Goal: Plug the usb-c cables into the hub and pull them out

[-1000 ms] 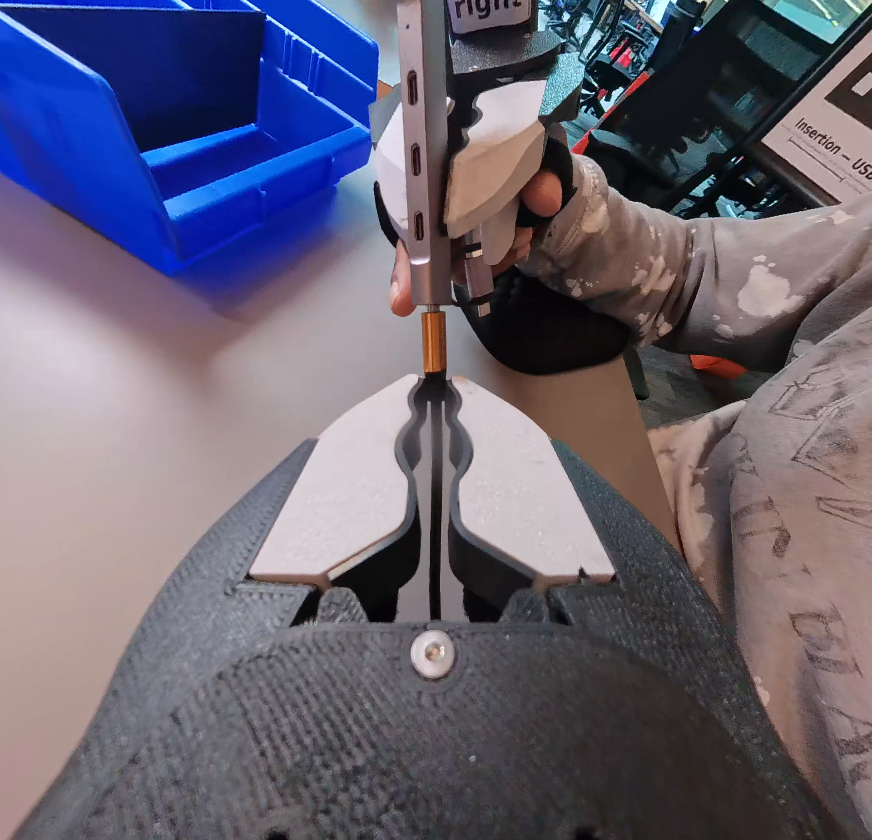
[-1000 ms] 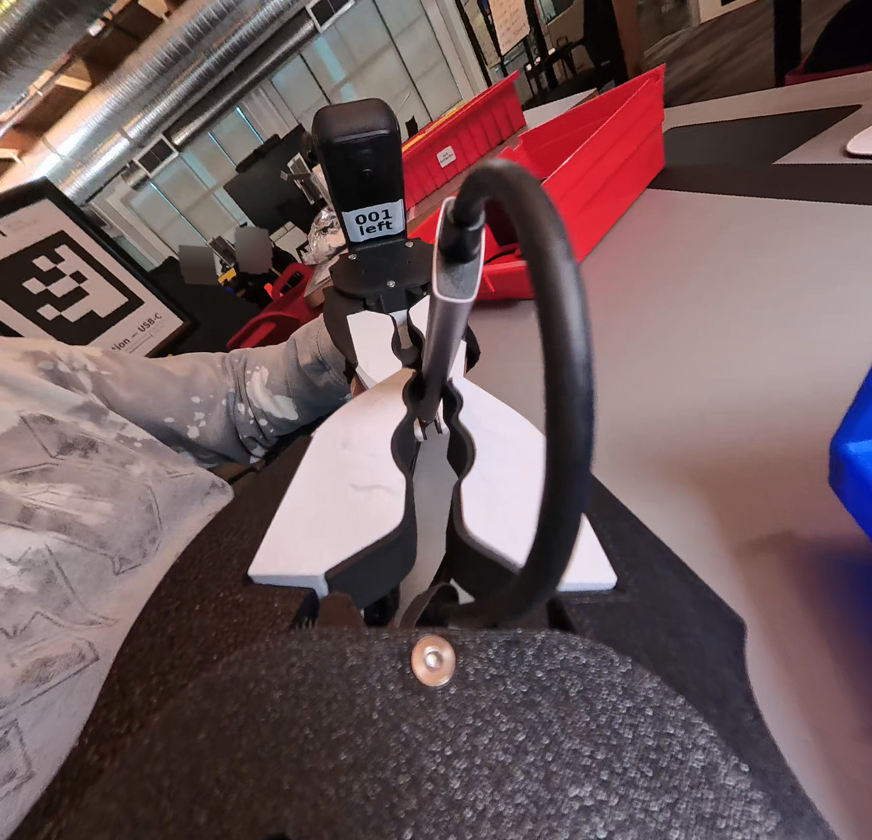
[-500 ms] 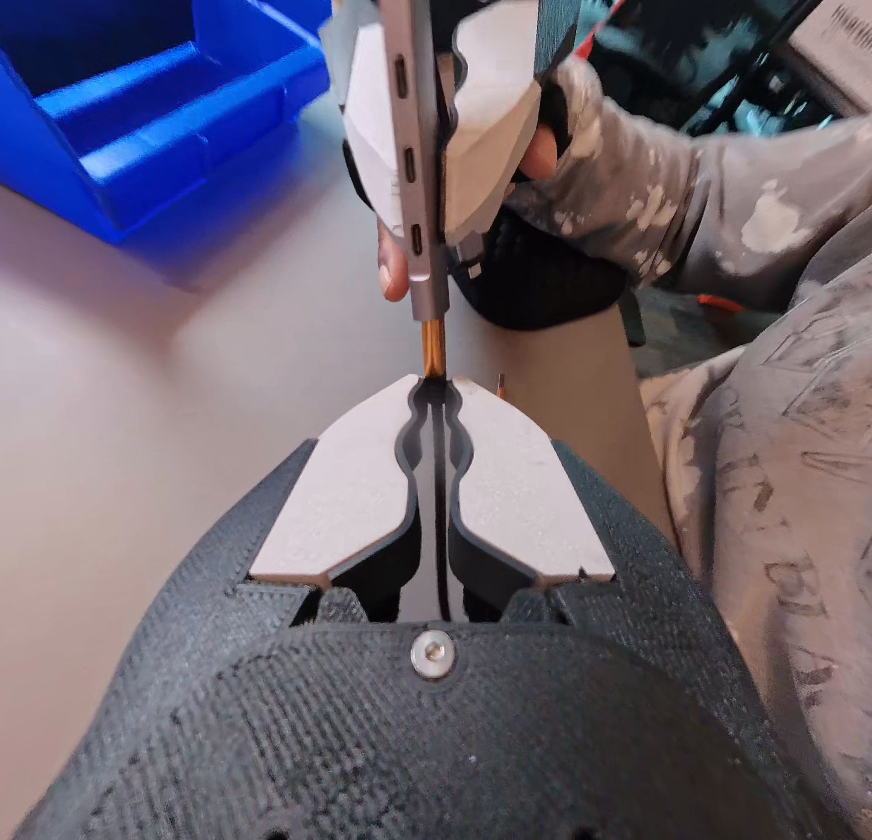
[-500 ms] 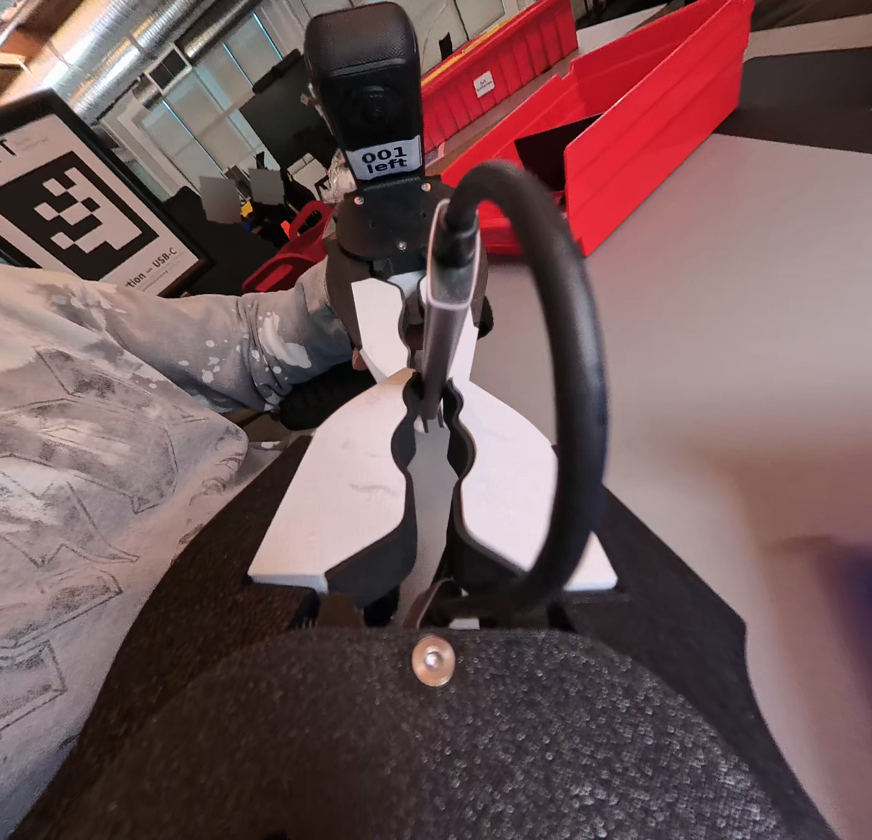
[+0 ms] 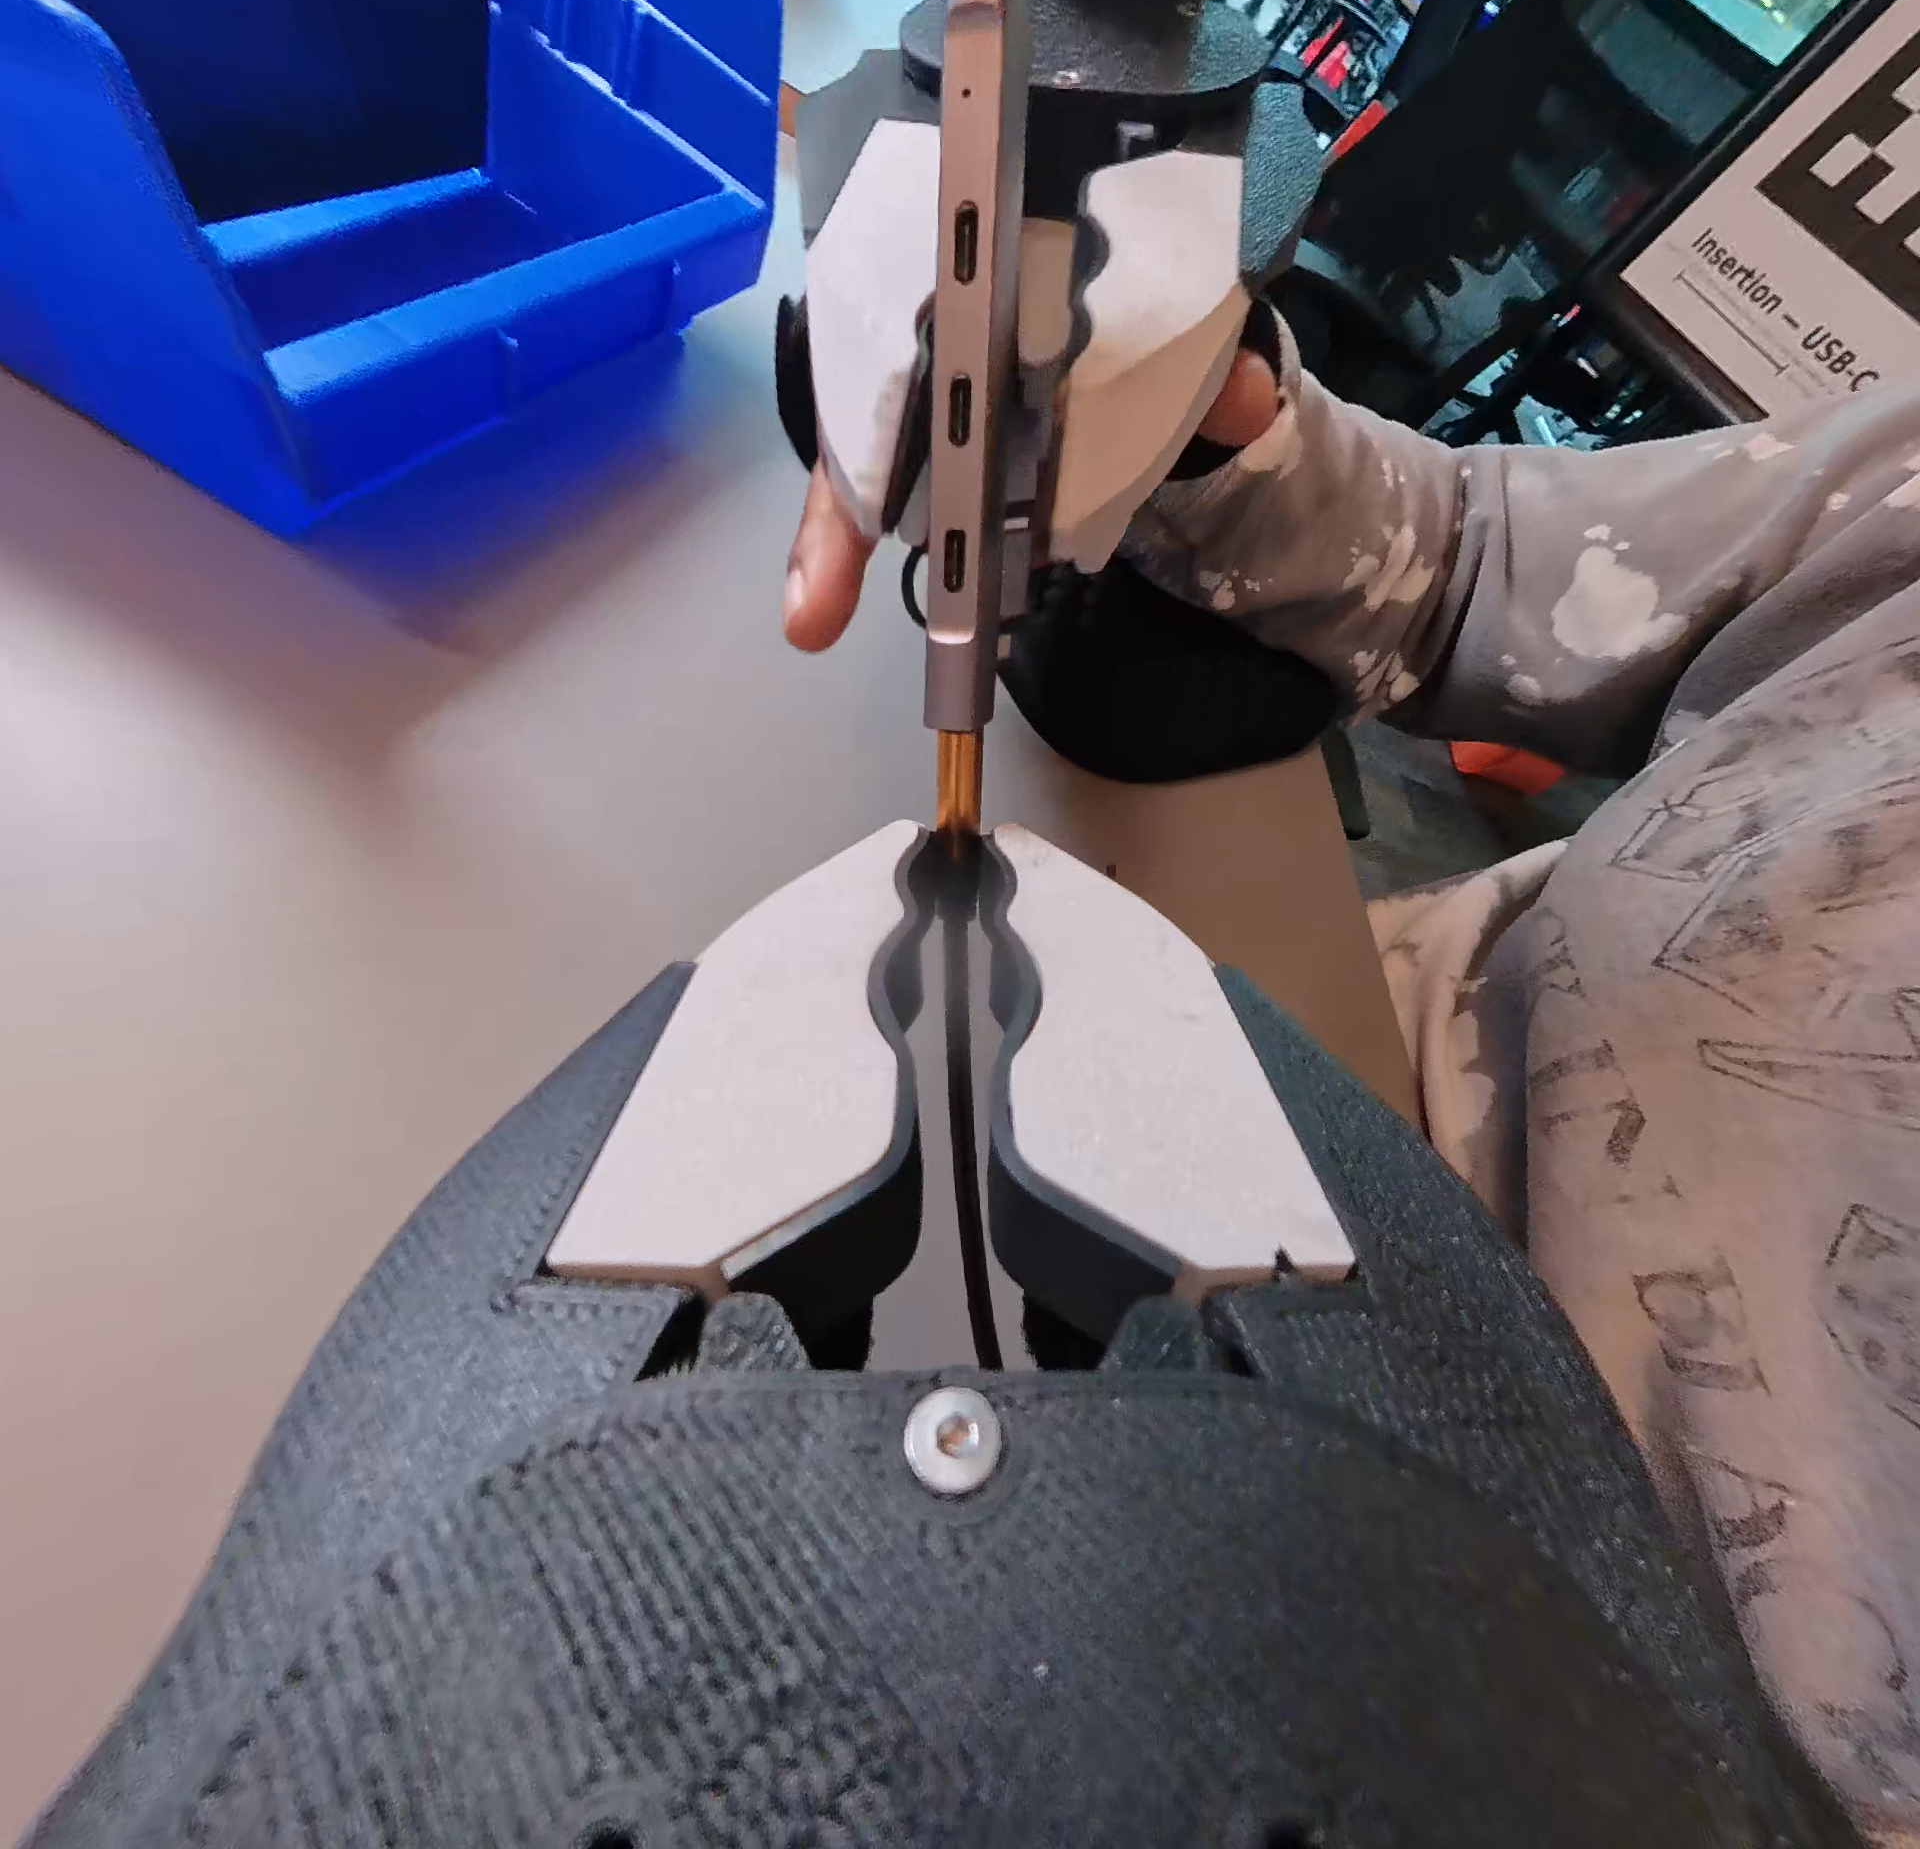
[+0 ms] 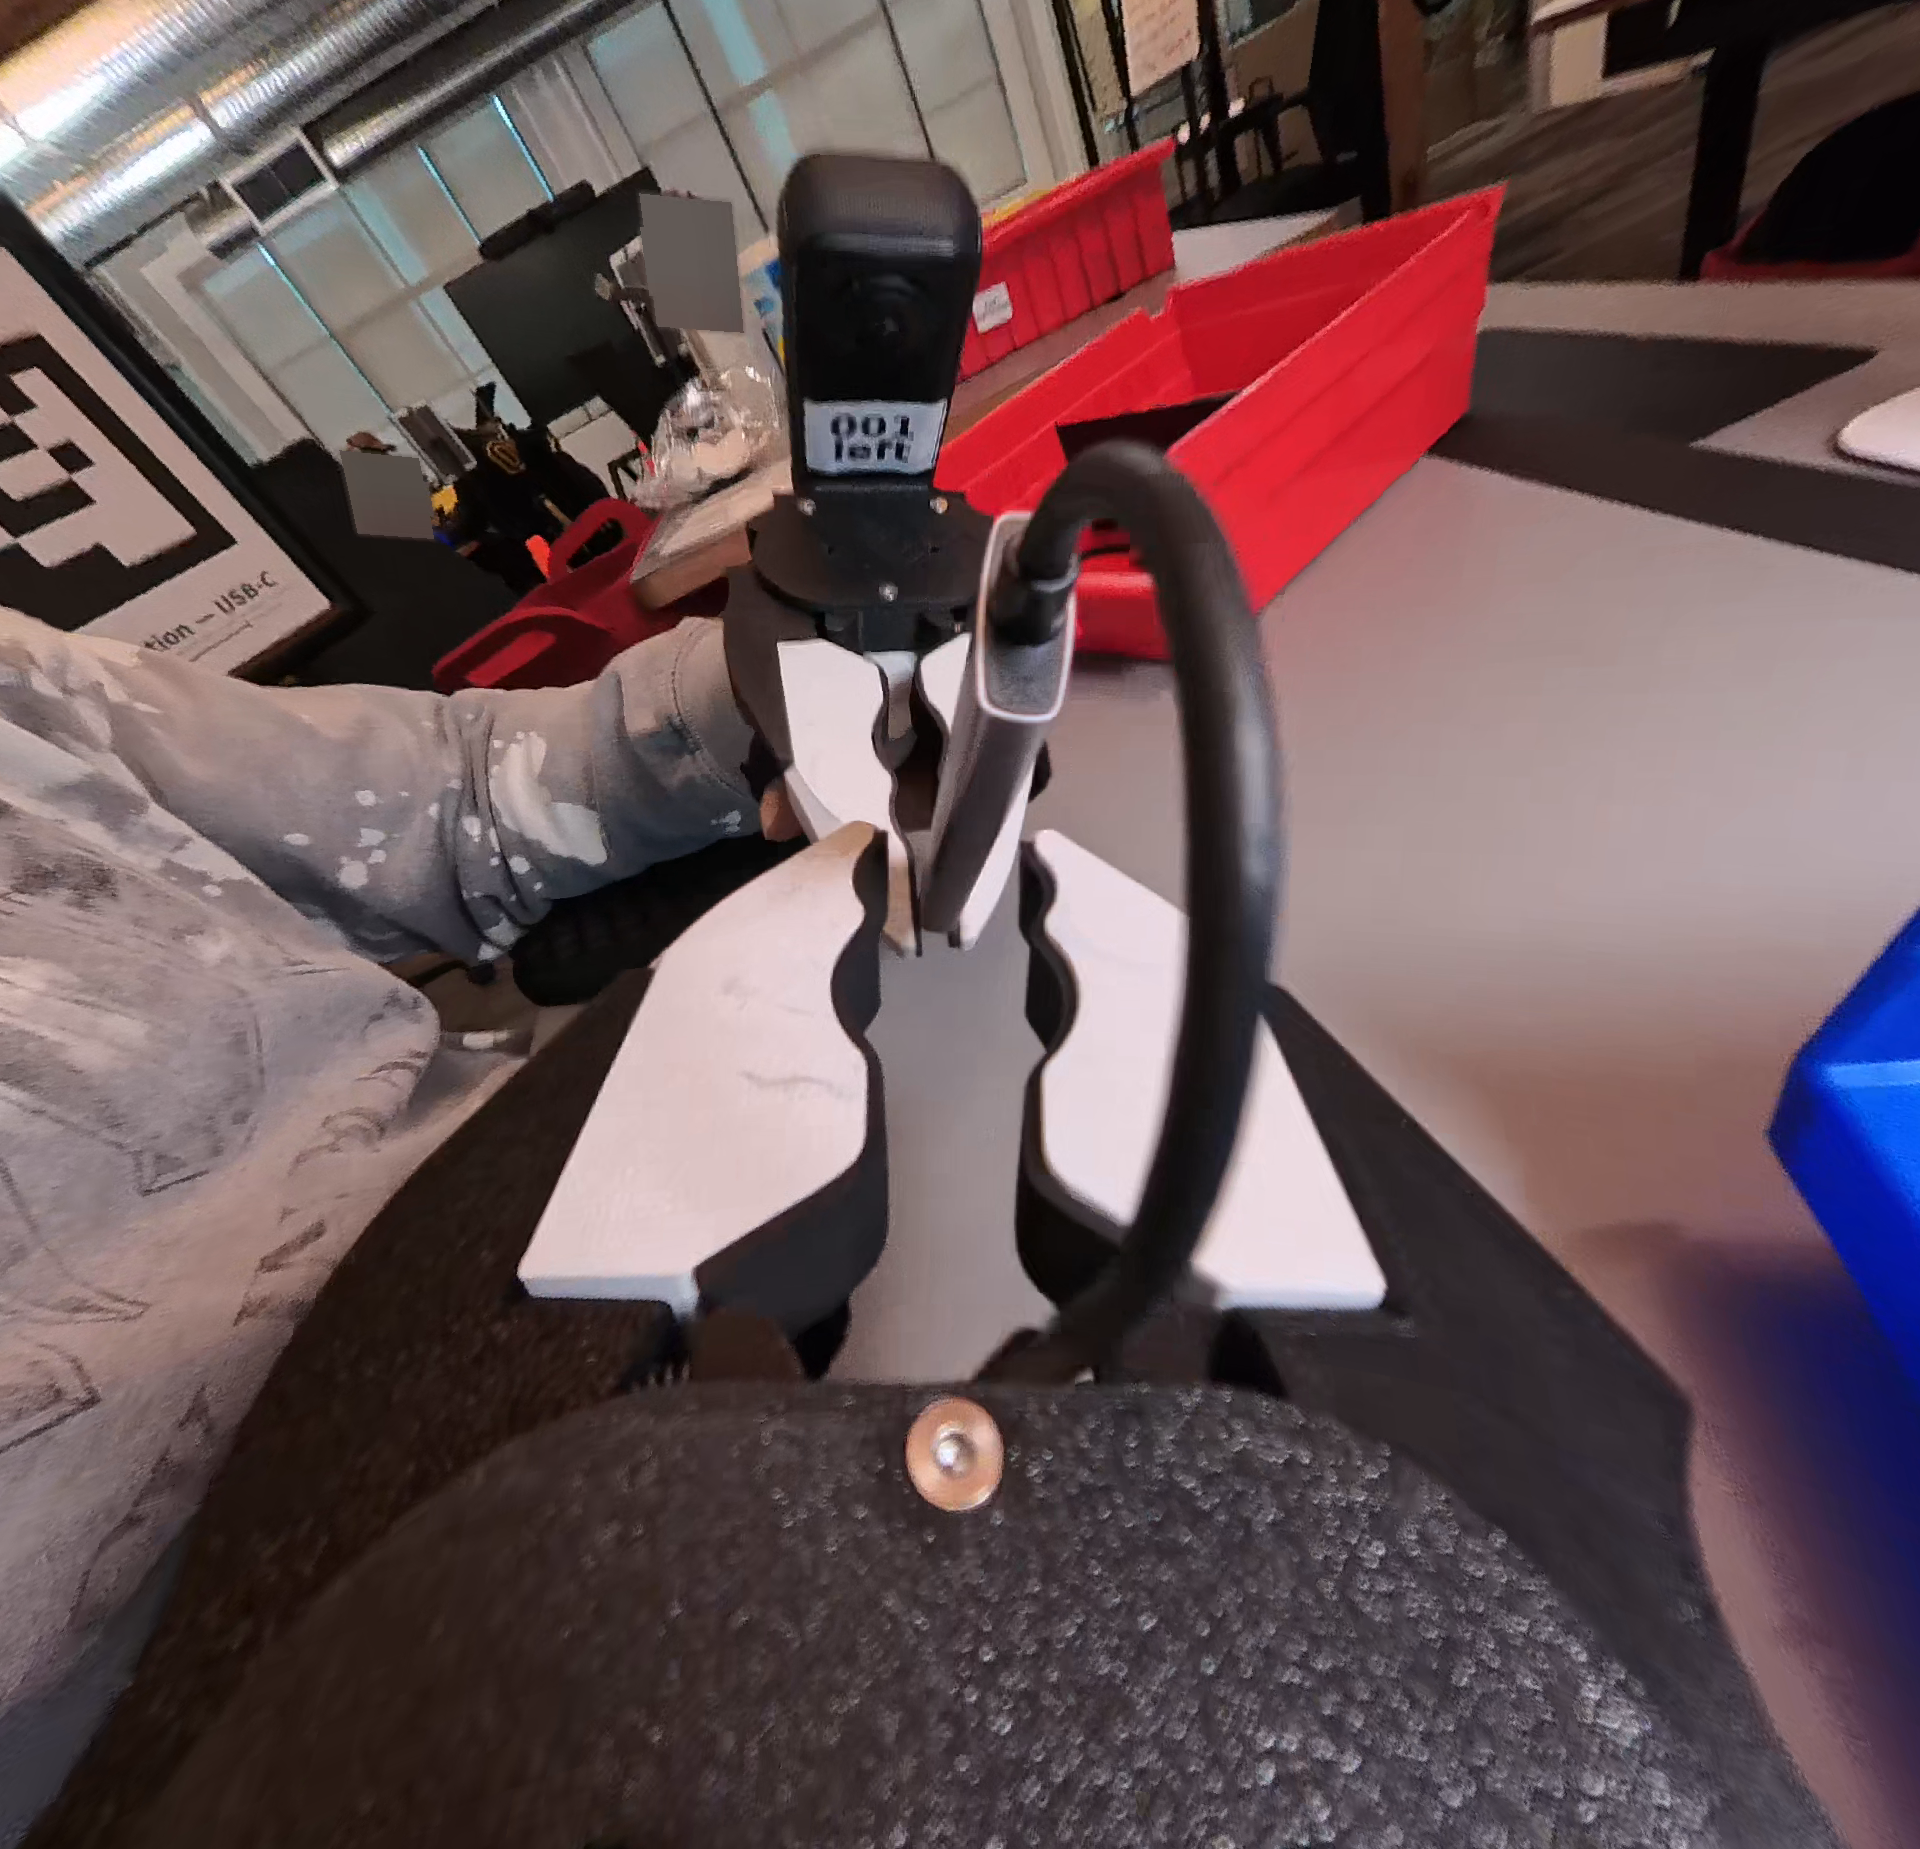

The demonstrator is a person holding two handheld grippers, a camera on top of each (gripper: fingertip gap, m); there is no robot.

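Note:
My left gripper (image 5: 956, 838) is shut on a thin black usb-c cable (image 5: 966, 1124). Its gold plug (image 5: 957, 776) sits in the bottom end of the grey hub (image 5: 977, 345). The hub stands upright above the table, with three empty ports along its edge. The right gripper (image 5: 987, 542) surrounds the hub's middle. In the right wrist view my right gripper (image 6: 956, 843) is open, its jaws apart on either side of the hub (image 6: 987, 760). The hub's thick black cord (image 6: 1226, 812) loops from its top back under my gripper. The left gripper (image 6: 940, 932) faces me just beyond the hub.
A blue bin (image 5: 364, 241) stands at the far left of the grey table (image 5: 312, 864); its corner shows in the right wrist view (image 6: 1860, 1124). Red bins (image 6: 1299, 428) sit farther back. A framed sign with a black-and-white marker (image 5: 1818, 189) stands off the table edge. A person's sleeve (image 5: 1455, 552) is close by. My hands' fingertips stand some 6 cm from each other.
The right gripper's jaws have spread apart around the hub. The left gripper stays shut on the cable with the plug in the hub's end. Both views have shifted a little.

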